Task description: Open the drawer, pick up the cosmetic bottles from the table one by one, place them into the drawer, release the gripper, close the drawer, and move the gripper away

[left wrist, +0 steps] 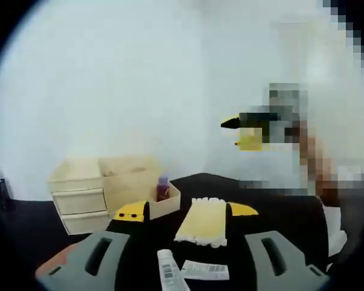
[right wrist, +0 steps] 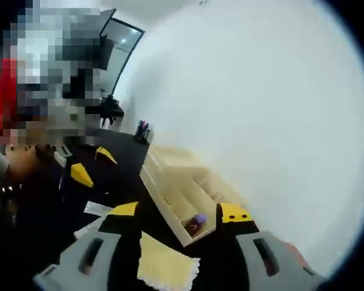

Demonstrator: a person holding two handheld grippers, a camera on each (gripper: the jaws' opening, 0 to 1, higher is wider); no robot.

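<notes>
In the left gripper view, a pale wooden drawer unit (left wrist: 79, 194) stands at the left on a black table (left wrist: 273, 200), against a white wall. Its top drawer (left wrist: 139, 185) is pulled out toward the right, and a small bottle with a purple cap (left wrist: 162, 188) stands upright inside it, at the front end. To the right of the drawer lies a yellow cloth (left wrist: 203, 221) with white fringed ends. Nearer the camera lie a white tube (left wrist: 168, 273) and a flat white sachet (left wrist: 205, 270), side by side. The left gripper (left wrist: 187, 215) has its yellow-tipped jaws spread wide apart, holding nothing; the drawer front and the cloth sit between them. Farther right, the right gripper (left wrist: 239, 132) hangs in the air above the table.

In the right gripper view, the left gripper (right wrist: 91, 165) shows at the left, and the right gripper (right wrist: 179, 212) stands with jaws wide apart and empty, straddling the open drawer's near end with the bottle inside.
</notes>
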